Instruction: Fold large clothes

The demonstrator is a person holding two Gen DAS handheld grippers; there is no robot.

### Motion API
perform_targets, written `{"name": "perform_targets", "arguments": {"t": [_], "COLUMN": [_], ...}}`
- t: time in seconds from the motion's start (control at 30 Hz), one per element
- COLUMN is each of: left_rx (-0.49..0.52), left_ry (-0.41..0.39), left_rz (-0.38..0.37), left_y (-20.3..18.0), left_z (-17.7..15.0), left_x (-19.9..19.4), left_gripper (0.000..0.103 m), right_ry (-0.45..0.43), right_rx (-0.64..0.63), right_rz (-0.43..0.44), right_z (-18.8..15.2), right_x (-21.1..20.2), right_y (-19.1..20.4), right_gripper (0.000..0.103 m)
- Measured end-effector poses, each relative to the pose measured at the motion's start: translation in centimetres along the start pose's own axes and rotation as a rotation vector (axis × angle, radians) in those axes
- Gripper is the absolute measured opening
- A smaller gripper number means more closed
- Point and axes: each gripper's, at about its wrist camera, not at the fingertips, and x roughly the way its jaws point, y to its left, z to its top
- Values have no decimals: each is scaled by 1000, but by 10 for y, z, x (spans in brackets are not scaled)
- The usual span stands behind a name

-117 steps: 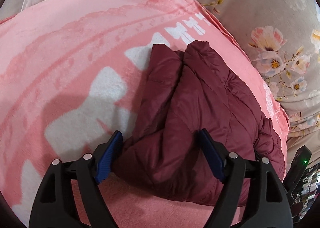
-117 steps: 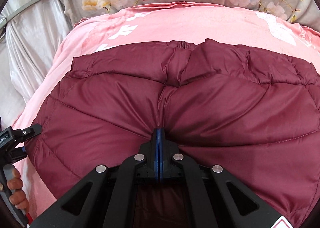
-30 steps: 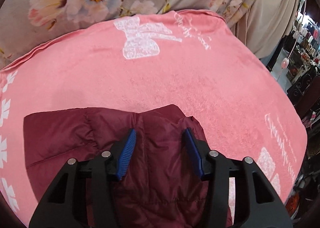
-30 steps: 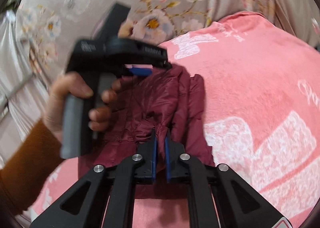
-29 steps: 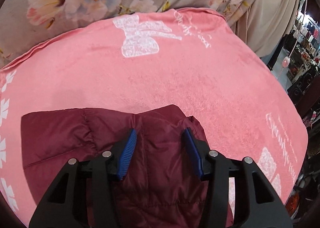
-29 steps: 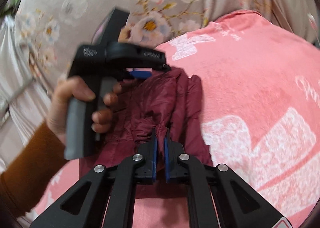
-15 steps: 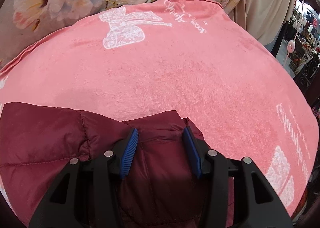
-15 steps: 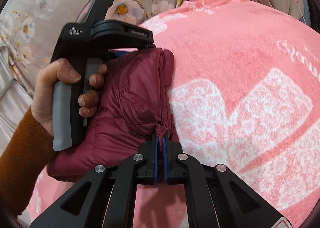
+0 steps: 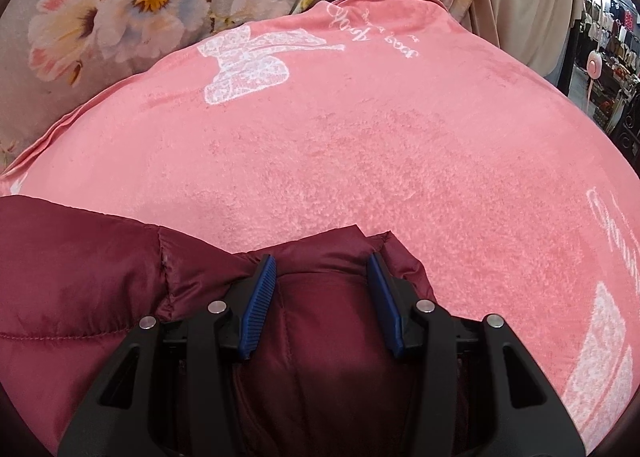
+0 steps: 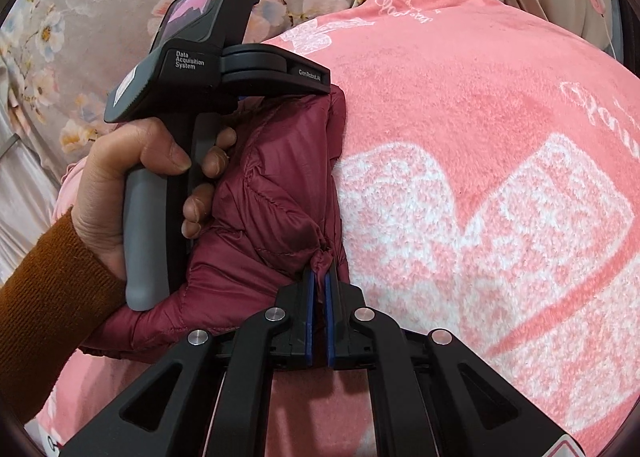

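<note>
Now both grippers have come down with the maroon puffer jacket (image 10: 276, 193), and the folded bundle that hung in the air a second ago lies on the pink blanket (image 10: 460, 129), toward its left side in the right wrist view. The left gripper (image 9: 322, 273) stands about half apart, its blue pads pressing a thick fold of the jacket between them; a hand (image 10: 116, 185) in a rust sleeve holds its handle. The right gripper (image 10: 319, 277) is pinched together on a small tuft of the fabric. I'd judge the fold laid down and ready for letting go.
</note>
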Motion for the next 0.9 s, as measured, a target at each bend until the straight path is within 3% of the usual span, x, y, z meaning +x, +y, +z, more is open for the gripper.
{"name": "perform_targets", "arguments": {"t": [0.1,0.23,0.33,0.4,0.53,0.67,0.9], "left_rx": [0,-8,-90,-148,-230,-353,-494], "left_ry": [-9,-21,-56,-90,-126,-89,-20], "left_rz": [2,-3,-38,-82,-22,17,-29], "left_y": [0,3,19,34,74,118,159], "left_z": [-1,0,-2,-7,-29,-61,-99], "left_x": [0,-8,-45,-80,-133,-148,-142], "left_gripper": [46,46,48,56,62,61,62], "right_ry": [0,7,-20,-84,-178,-180,-29], "right_rx": [7,76,38,-18,-156,-207,-118], "right_rz": [13,95,47,3,-36,-32,-69], "right_z": [-2,2,9,20,52,75,87], "right_x": [0,0,-24,-45,-68,-50,22], "right_y": [-1,-14,-6,7,46,73,58], "right_gripper": [3,4,18,18,18,17,8]}}
